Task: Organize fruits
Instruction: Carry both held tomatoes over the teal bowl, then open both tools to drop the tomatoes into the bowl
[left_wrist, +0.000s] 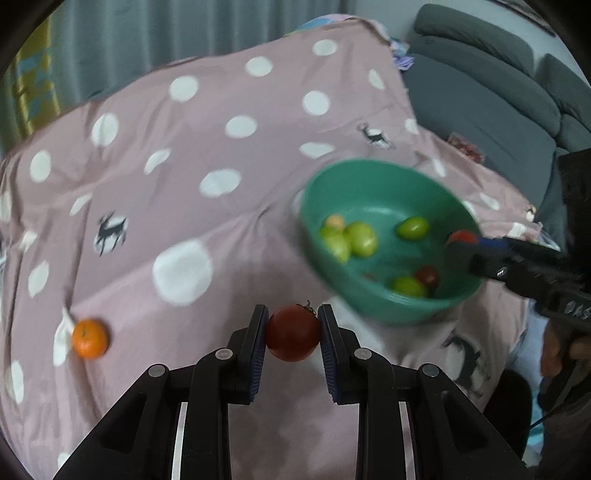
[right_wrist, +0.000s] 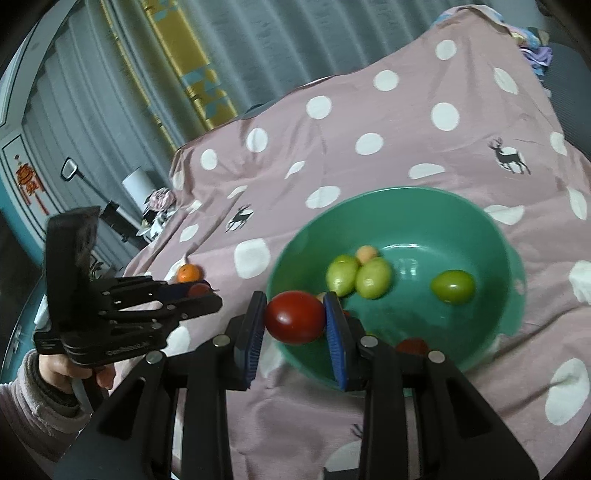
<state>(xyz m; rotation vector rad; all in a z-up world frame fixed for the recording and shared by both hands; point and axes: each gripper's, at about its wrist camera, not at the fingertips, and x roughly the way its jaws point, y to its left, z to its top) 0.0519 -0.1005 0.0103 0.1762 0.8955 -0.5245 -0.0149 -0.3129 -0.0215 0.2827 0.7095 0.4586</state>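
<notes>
My left gripper (left_wrist: 293, 334) is shut on a dark red tomato (left_wrist: 293, 332), held above the pink spotted cloth, left of the green bowl (left_wrist: 384, 188). My right gripper (right_wrist: 295, 317) is shut on a red tomato (right_wrist: 295, 316) over the near rim of the green bowl (right_wrist: 406, 201). The bowl holds several green fruits (right_wrist: 373, 278), a small peach-coloured fruit (right_wrist: 366, 254) and a dark red one (right_wrist: 412, 345). An orange (left_wrist: 89, 338) lies on the cloth to the left; it also shows in the right wrist view (right_wrist: 188, 273). The left gripper also shows in the right wrist view (right_wrist: 195, 291), the right one in the left wrist view (left_wrist: 461, 238).
The pink cloth with white dots and deer (left_wrist: 221, 177) covers the whole surface. A grey sofa (left_wrist: 498, 92) stands at the right. Curtains (right_wrist: 221, 48) hang behind. A white cylinder and small items (right_wrist: 138, 182) stand past the cloth's left edge.
</notes>
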